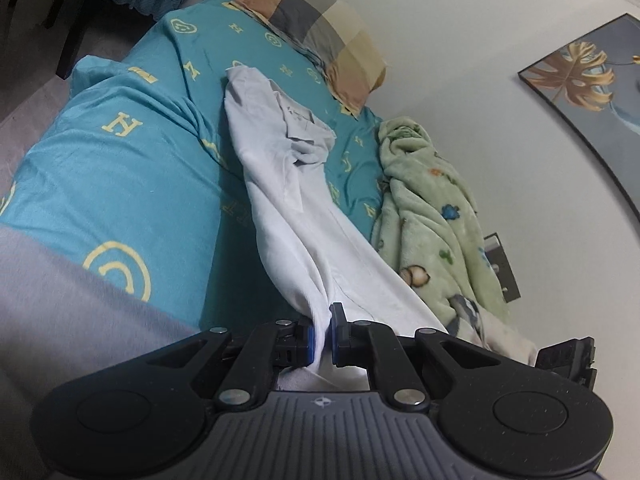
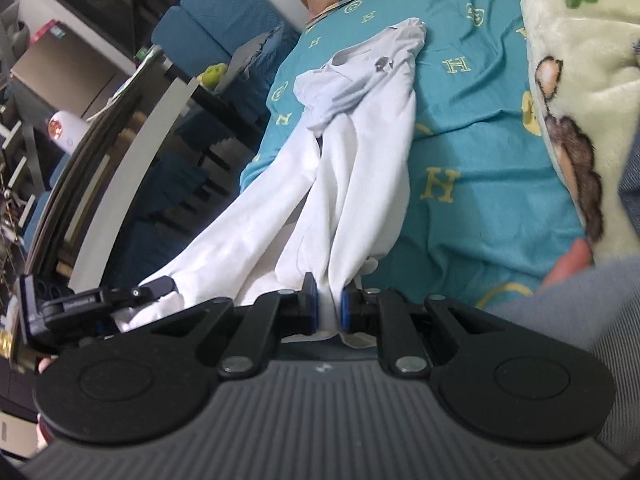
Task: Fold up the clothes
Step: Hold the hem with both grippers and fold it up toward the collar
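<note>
Clearly I have the white shirt (image 1: 280,200) by its near edge on both sides: my left gripper (image 1: 322,336) has its jaws pinched narrow on a gather of cloth, and my right gripper (image 2: 329,308) clamps another gather just beside it. Ahead of the jaws the shirt trails onto the teal bed (image 1: 120,168), collar end farthest off, bunched and twisted. It looks light, limp and slack, so I judge it will sag between holds; hem corners seem the surest places to grip.

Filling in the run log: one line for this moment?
left gripper: shut on white shirt | right gripper: shut on white shirt | collar end on bed
</note>
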### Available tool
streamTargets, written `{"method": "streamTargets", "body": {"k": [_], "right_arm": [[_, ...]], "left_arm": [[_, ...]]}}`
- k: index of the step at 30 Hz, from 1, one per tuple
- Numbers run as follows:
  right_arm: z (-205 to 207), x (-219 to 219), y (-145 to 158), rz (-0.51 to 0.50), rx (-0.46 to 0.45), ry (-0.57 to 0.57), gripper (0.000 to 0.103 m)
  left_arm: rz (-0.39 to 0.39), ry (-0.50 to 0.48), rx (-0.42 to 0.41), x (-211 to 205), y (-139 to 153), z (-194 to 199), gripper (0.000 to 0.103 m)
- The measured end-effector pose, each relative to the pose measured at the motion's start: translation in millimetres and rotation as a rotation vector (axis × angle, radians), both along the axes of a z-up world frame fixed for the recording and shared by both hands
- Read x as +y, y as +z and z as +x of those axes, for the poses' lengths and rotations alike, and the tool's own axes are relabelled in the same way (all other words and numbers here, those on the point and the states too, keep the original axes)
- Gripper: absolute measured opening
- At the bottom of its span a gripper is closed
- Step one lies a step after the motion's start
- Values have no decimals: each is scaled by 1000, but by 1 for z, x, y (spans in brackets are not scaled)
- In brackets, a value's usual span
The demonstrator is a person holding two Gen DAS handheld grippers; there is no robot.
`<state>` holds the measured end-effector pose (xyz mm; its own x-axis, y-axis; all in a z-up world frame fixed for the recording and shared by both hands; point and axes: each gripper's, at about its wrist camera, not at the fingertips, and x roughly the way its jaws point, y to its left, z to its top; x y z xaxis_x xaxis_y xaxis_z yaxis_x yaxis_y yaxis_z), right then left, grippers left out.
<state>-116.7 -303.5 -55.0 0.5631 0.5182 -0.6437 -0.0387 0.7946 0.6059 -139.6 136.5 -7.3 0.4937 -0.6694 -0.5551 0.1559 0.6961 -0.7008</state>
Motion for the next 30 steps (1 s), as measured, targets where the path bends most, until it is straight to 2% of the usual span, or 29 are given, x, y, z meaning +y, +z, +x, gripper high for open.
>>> {"method": "streamTargets", "body": {"k": [5, 8, 10, 15, 20, 25, 30], "right_arm": [[-4, -3, 15, 26, -31, -19, 14], [-3, -5, 24, 45, -52, -35, 14], [-2, -6, 30, 58, -66, -45, 14], [45, -13, 37, 60, -98, -104, 14], [110, -22, 28, 41, -114, -154, 14], [175, -30, 3, 14, -97, -180, 14], [229, -29, -27, -29, -70, -183, 14]], "left_arm": [[-20, 0, -24, 7, 10, -30, 7], [-29, 20, -40, 4, 18, -27, 7], [-23, 22, -85, -2, 27, -16, 7], [35, 47, -153, -22, 45, 41, 8], [70, 95, -186, -40, 45, 109, 8], [98, 133, -189, -54, 25, 177, 8], [158, 154, -168, -63, -13, 238, 8]]}}
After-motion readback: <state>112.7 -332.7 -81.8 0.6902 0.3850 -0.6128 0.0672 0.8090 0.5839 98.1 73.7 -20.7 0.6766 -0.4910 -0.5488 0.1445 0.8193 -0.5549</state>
